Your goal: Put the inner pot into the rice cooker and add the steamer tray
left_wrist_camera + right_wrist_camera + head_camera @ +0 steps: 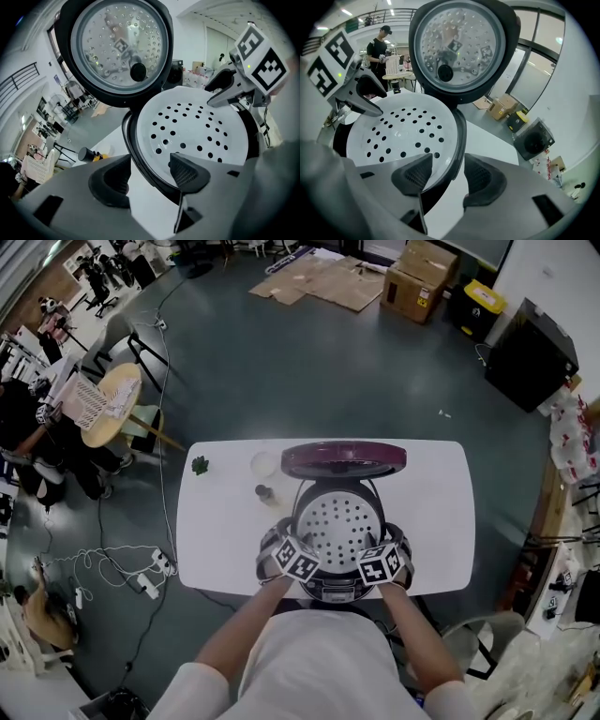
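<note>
**White steamer tray sitting in the cooker, both pairs of jaws standing apart at its rim**

Head view: the steamer tray (337, 519) is lying level in the mouth of the rice cooker (339, 591), which is standing at the near edge of the bench (433, 521), about midway along it. The lid (344, 458) is standing open behind. The left gripper (292, 554) and the right gripper (384, 559) are flanking the tray at its near side. The inner pot is not showing; I am judging it to be lying under the tray.

Left gripper view: the left gripper's (149, 171) jaws are standing wide, straddling the rim of the cooker and tray, with bench showing between the pads and the rim. They are not pressing on anything.

Right gripper view: the right gripper's (447, 173) jaws are likewise standing wide astride the opposite stretch of rim, gripping nothing.

Judging from this, the last step is finishing: the tray is looking seated and both grips are off it. The next move is calling for lifting both grippers straight clear, so that no pad is catching the rim and tipping the tray. Closing the lid may follow, though the task is not asking for it.
</note>
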`<state>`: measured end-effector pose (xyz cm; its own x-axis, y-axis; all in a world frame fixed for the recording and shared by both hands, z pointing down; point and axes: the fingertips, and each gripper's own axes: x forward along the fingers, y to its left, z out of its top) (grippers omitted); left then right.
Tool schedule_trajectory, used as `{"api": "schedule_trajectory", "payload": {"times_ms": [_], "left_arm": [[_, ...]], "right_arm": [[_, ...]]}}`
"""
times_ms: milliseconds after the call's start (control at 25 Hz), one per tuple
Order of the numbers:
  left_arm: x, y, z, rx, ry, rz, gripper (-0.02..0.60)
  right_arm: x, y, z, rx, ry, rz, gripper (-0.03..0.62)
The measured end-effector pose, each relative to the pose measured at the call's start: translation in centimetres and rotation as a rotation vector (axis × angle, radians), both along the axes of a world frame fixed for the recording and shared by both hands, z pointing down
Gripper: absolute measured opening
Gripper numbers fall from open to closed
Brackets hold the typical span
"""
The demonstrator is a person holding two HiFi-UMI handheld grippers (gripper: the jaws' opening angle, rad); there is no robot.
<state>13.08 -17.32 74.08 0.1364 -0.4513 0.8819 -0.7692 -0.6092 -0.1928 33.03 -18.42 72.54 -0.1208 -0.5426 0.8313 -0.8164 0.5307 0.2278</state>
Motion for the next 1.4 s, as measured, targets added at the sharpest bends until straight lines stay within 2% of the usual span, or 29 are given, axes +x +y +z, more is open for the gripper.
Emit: {"api": "schedule_trajectory", "payload": {"times_ms": [120, 280, 360, 440, 680, 880, 1120, 1400], "left_arm": [[-0.4, -0.7, 0.1, 0.029, -0.02, 0.0, 0.302], [-0.8, -0.7, 0.4, 0.02, -0.001, -0.033, 0.334], [-1.0, -1.1, 0.1, 0.044, -0.01, -0.026, 0.37], [-1.0, -1.3, -0.1, 0.063, 0.002, -0.03, 0.377], [-1.8, -1.5, -1.1, 0.121, 0.057, -0.078, 0.371], [-1.8, -0.6, -2.0, 0.117, 0.122, -0.105, 0.371], [-1.4, 0.9, -4.1, 0.102, 0.252, -0.128, 0.333], [-1.2, 1.5, -8.8, 0.179, 0.379, -0.087, 0.281]], "right_arm": [[0.1, -0.3, 0.4, -0.014, 0.002, -0.002, 0.245], [0.1, -0.6, 0.8, -0.031, -0.01, -0.002, 0.267], [0.1, -0.7, 1.0, -0.036, -0.023, -0.002, 0.276], [0.2, -0.7, 1.3, -0.037, -0.036, -0.003, 0.287], [0.0, -1.1, 1.0, -0.049, -0.093, 0.029, 0.29], [-0.2, -1.0, -0.7, -0.032, -0.163, 0.019, 0.276], [-0.7, -0.6, -3.5, 0.006, -0.242, 0.001, 0.235], [-2.1, 1.1, -7.6, 0.101, -0.329, 0.03, 0.17]]}}
